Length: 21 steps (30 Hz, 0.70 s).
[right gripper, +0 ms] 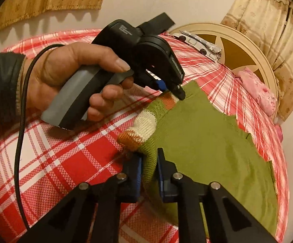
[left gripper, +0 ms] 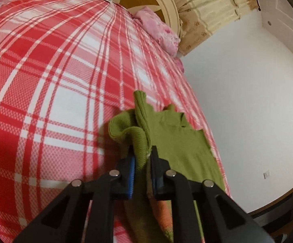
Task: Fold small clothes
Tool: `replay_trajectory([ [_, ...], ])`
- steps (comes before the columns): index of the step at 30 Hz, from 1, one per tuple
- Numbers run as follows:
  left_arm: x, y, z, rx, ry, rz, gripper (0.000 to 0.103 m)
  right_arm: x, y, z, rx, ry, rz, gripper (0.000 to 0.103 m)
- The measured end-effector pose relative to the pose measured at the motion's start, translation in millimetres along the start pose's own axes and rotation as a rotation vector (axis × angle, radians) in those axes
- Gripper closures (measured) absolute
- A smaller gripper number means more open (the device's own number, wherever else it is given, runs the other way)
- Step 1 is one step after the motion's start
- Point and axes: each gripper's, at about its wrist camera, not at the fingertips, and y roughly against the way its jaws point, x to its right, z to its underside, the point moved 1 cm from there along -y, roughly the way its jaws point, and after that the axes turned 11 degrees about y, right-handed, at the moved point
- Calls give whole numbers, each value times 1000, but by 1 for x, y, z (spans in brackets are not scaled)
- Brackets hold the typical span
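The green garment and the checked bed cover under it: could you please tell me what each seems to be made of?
The green garment looks like knitted yarn, probably wool or acrylic: its edge, shut in the left hand-held gripper, is ribbed, and stitch rows show on the orange and white stripes. Matte finish. The checked bed cover looks like woven cloth, perhaps cotton, with a fine dotted weave texture.

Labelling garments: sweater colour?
Olive green sweater, with orange and cream knit bands along one edge; clearest in right wrist view.
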Motion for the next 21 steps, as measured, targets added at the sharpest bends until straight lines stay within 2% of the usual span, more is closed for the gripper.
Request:
replay_trajectory([
  [7,46,5,-4,45,-13,74,91,42,23,6,65,-113,28,91],
  [12,89,-1,-3,60,-64,127,92,71,44,20,95,-169,67,91],
  [19,153,-39,4,48,-141,149,95,122,69,57,121,-298,119,91],
  [21,173,-58,7,36,-163,144,100,137,74,72,122,-347,128,91],
])
